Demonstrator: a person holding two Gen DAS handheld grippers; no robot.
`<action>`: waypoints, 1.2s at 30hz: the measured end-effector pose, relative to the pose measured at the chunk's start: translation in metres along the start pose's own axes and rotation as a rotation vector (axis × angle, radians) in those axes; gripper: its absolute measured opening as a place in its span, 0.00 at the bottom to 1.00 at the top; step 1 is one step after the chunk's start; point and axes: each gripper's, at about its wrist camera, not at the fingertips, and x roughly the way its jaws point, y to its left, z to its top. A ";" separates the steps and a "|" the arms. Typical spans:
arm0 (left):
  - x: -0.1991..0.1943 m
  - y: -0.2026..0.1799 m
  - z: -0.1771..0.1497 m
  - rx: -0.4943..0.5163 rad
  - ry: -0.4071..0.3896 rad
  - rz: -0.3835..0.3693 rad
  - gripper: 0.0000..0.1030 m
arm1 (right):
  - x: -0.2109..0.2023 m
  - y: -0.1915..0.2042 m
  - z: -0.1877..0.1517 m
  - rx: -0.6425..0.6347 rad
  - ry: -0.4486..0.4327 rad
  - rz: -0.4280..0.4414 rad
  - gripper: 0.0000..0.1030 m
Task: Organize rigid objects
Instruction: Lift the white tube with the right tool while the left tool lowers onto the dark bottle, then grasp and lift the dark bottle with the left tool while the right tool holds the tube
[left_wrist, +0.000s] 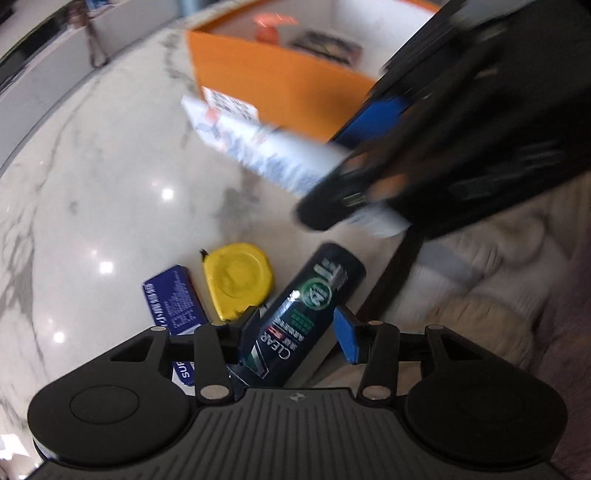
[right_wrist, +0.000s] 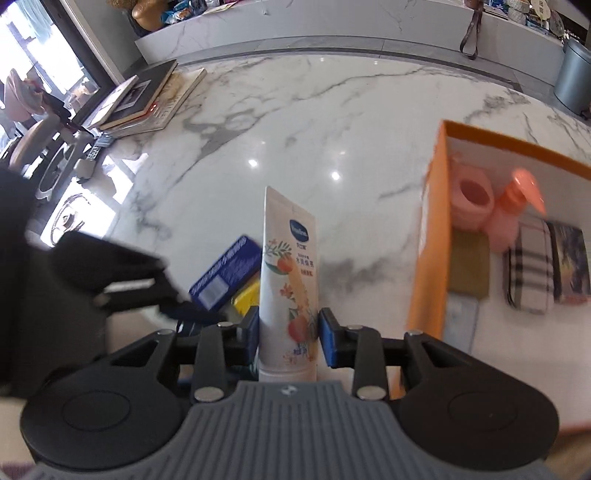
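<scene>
My left gripper (left_wrist: 295, 332) points down over a dark green CLEAR bottle (left_wrist: 310, 295) lying on the white marble table (left_wrist: 110, 184). The bottle sits between the blue pads, with a small gap at the right pad (left_wrist: 349, 338), so the gripper is open. My right gripper (right_wrist: 288, 332) is shut on a white hand cream tube (right_wrist: 288, 277), held up off the table. In the left wrist view this tube (left_wrist: 277, 155) appears blurred in front of the orange box (left_wrist: 266, 74). A yellow tape measure (left_wrist: 238, 280) and a blue carton (left_wrist: 173, 295) lie just left of the bottle.
The orange box (right_wrist: 428, 240) stands open on the right and holds a pink jar (right_wrist: 474, 199), a pink pump bottle (right_wrist: 517, 206), a checked pouch (right_wrist: 530, 273) and flat items. Books (right_wrist: 147, 99) lie at the far left. Beige fabric (left_wrist: 498, 277) lies beyond the table edge.
</scene>
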 end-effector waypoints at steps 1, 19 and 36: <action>0.005 -0.002 0.001 0.019 0.021 0.012 0.53 | -0.005 -0.001 -0.008 0.003 -0.001 0.002 0.34; 0.034 -0.034 0.002 0.060 0.145 0.182 0.45 | -0.047 -0.025 -0.062 0.072 -0.082 0.034 0.34; -0.037 -0.014 -0.008 -0.479 -0.182 0.234 0.38 | -0.075 -0.055 -0.073 0.141 -0.202 0.094 0.34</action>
